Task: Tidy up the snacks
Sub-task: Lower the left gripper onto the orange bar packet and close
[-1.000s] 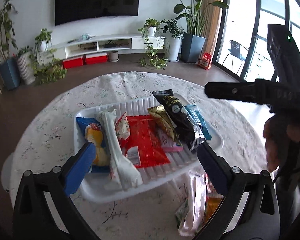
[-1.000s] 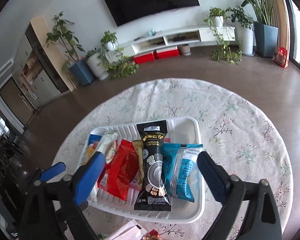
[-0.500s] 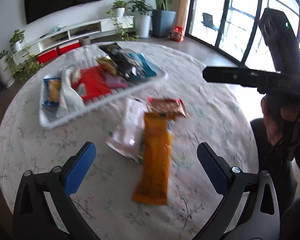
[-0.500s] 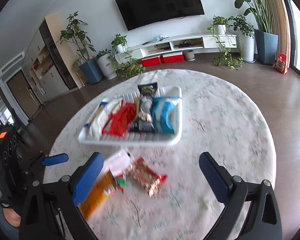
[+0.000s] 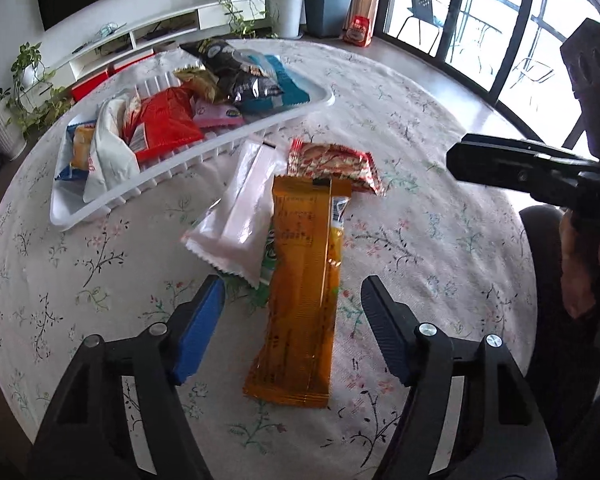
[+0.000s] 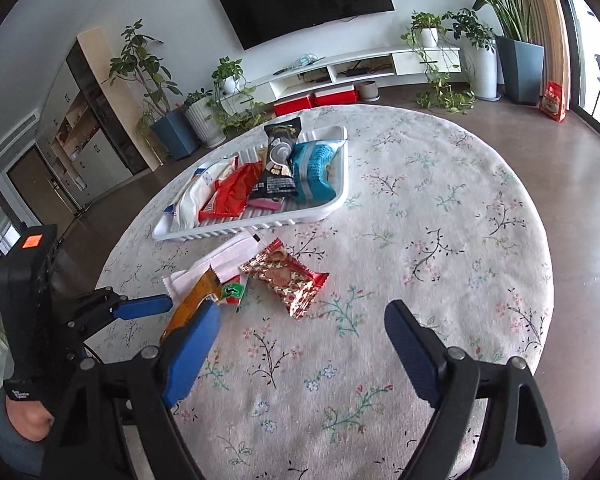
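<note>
Snacks sit in two groups on the round table (image 5: pixel 440 128) with its floral cloth. One group fills the white tray (image 5: pixel 236 136), which lies toward the table's far edge: a white packet (image 5: pixel 108 156) and a yellow-and-blue packet (image 5: pixel 80 148) at the tray's left end, then a red packet (image 5: pixel 164 124), a pink packet (image 5: pixel 216 114), a black packet (image 5: pixel 236 76) and a teal packet (image 5: pixel 288 84) at its right end. The second group lies loose on the cloth just in front of the tray's near rim: a long orange packet (image 5: pixel 304 292), a pale pink packet (image 5: pixel 240 220) partly under the orange packet's left side, a green-printed wrapper (image 6: pixel 232 292) showing beneath both, and a red patterned packet (image 5: pixel 336 164) at the orange packet's far end. Left gripper (image 5: pixel 292 320) hovers over the near half of the orange packet, jaws closing, with the packet between the blue pads (image 5: pixel 198 328) but neither pad pressing on it. Right gripper (image 6: pixel 300 344) hovers above bare cloth nearer the table's near edge, jaws closing with nothing between them; the red patterned packet lies just beyond its fingertips. A hand (image 5: pixel 580 264) holds the right gripper at the right border of the left wrist view.
</note>
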A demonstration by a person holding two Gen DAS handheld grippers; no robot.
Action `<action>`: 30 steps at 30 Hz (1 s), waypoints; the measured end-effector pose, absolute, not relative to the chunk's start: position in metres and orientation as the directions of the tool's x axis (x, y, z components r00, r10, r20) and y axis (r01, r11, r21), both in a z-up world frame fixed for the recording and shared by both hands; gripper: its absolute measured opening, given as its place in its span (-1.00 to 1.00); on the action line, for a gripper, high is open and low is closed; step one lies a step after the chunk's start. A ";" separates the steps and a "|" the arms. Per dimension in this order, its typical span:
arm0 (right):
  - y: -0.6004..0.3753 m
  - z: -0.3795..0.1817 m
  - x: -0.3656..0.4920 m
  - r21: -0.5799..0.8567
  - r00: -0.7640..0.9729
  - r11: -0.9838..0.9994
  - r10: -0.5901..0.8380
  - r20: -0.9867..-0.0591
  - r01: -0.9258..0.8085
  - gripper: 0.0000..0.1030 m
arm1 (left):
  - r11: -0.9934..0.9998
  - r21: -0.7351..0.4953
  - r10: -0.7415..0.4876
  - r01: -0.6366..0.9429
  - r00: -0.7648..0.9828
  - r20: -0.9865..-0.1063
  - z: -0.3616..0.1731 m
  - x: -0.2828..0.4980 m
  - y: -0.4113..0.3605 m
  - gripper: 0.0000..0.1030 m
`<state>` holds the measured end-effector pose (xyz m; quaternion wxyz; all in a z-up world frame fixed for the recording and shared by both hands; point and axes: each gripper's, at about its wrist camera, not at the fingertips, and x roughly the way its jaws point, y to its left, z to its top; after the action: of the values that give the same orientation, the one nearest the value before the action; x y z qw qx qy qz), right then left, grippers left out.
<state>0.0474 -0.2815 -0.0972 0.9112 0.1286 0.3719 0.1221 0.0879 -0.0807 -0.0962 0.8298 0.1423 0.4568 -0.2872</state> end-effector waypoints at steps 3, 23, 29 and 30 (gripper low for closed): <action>-0.283 -0.099 0.047 0.333 0.690 0.936 0.319 -0.650 -0.119 0.68 | 0.794 -0.030 -0.340 0.607 0.404 -0.850 -0.102 0.090 -0.080 -0.07; -0.267 -0.103 0.049 0.280 0.662 0.945 0.318 -0.679 -0.167 0.55 | 0.802 -0.143 -0.420 0.579 0.377 -0.826 -0.090 0.077 -0.050 -0.54; -0.258 -0.101 0.065 0.181 0.647 0.951 0.305 -0.699 -0.252 0.50 | 0.820 -0.210 -0.450 0.532 0.374 -0.811 -0.082 0.066 -0.020 -0.54; -0.255 -0.101 0.069 0.156 0.641 0.949 0.301 -0.706 -0.275 0.49 | 0.822 -0.216 -0.453 0.526 0.375 -0.809 -0.081 0.064 -0.016 -0.54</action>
<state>0.0694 -0.2551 -0.1006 0.9057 0.0169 0.3926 0.1591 0.0639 -0.0162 -0.0814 0.8283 0.0388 0.4744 -0.2955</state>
